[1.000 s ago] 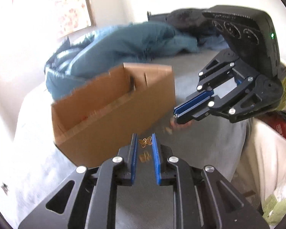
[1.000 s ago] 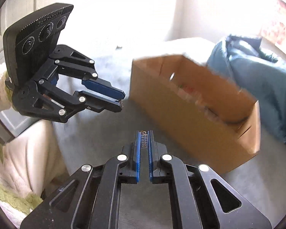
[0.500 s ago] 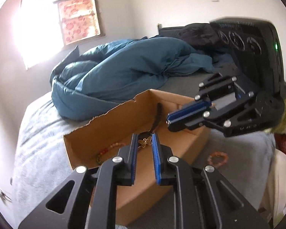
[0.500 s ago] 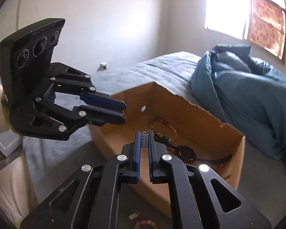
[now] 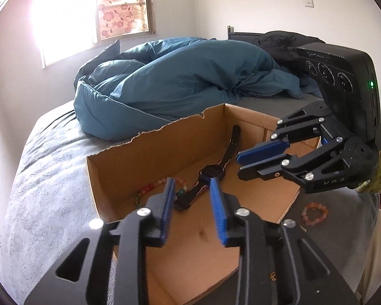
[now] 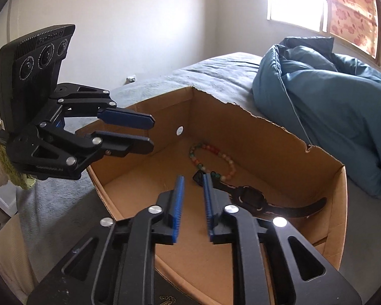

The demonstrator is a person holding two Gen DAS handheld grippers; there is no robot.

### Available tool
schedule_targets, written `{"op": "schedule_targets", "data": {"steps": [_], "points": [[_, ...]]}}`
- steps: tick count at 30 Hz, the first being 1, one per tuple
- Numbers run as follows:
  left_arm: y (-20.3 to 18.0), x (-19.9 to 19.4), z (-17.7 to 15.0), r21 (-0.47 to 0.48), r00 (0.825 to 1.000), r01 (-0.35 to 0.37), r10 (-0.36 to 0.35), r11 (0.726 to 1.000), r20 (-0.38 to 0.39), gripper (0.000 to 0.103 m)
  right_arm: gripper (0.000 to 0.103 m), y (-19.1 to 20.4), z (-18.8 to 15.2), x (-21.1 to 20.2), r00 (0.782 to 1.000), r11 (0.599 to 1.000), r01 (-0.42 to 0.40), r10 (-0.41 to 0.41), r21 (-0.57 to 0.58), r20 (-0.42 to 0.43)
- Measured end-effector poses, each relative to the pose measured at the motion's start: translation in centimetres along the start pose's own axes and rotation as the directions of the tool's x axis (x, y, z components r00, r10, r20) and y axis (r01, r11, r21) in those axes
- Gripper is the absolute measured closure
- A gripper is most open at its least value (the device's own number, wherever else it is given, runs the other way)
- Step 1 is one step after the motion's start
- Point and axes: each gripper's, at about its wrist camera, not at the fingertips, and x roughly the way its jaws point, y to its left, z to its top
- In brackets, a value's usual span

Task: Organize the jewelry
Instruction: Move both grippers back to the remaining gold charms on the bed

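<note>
An open cardboard box [image 5: 139, 160] [image 6: 266, 137] sits on the grey bed. Inside it lie a black watch [image 5: 212, 172] [image 6: 249, 198] and a multicoloured bead bracelet [image 5: 149, 188] [image 6: 216, 152]. My left gripper [image 5: 191, 184] [image 6: 152, 133] hangs over the box's near part. Its jaws are opening and nothing is between them. My right gripper [image 6: 193, 178] [image 5: 238, 166] hovers over the box from the other side, its jaws also opening and empty. An orange bead bracelet [image 5: 315, 213] lies on the sheet outside the box, below the right gripper.
A bunched teal duvet [image 5: 180, 81] [image 6: 330, 106] lies just behind the box. A small gold piece [image 5: 273, 275] rests on the sheet by the box's near corner. Walls and a window with a floral curtain [image 5: 123, 7] stand beyond the bed.
Both grippers moved in over the box. The left held a gold butterfly piece and the right a small coiled piece; both jaws have parted and those pieces are gone from between them.
</note>
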Motion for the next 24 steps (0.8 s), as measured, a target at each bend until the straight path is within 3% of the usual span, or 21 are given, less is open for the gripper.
{"op": "schedule_targets", "data": {"steps": [10, 14, 19, 24], "points": [[-0.1, -2.5, 0.3, -0.035, 0.999, -0.034, 0.035, 0.999, 0.024, 0.069, 0.076, -0.3, 0.0, -2.6, 0.999, 0.999, 0.017, -0.018, 0.033, 0.031], [-1.0, -5.8, 0.8, -0.059, 0.996, -0.05, 0.054, 0.997, 0.07, 0.069, 0.066, 0.2, -0.5, -7.0, 0.995, 0.997, 0.043, -0.048, 0.063, 0.085], [-2.9, -10.4, 0.4, -0.091, 0.991, -0.053, 0.063, 0.994, 0.115, 0.068, 0.065, 0.5, -2.6, -11.9, 0.99, 0.991, 0.078, -0.09, 0.108, 0.112], [-5.3, -13.0, -1.4, -0.11, 0.994, -0.027, 0.039, 0.994, 0.105, 0.068, 0.065, 0.8, -5.8, -15.2, 0.988, 0.981, 0.091, -0.111, 0.173, 0.107]]}}
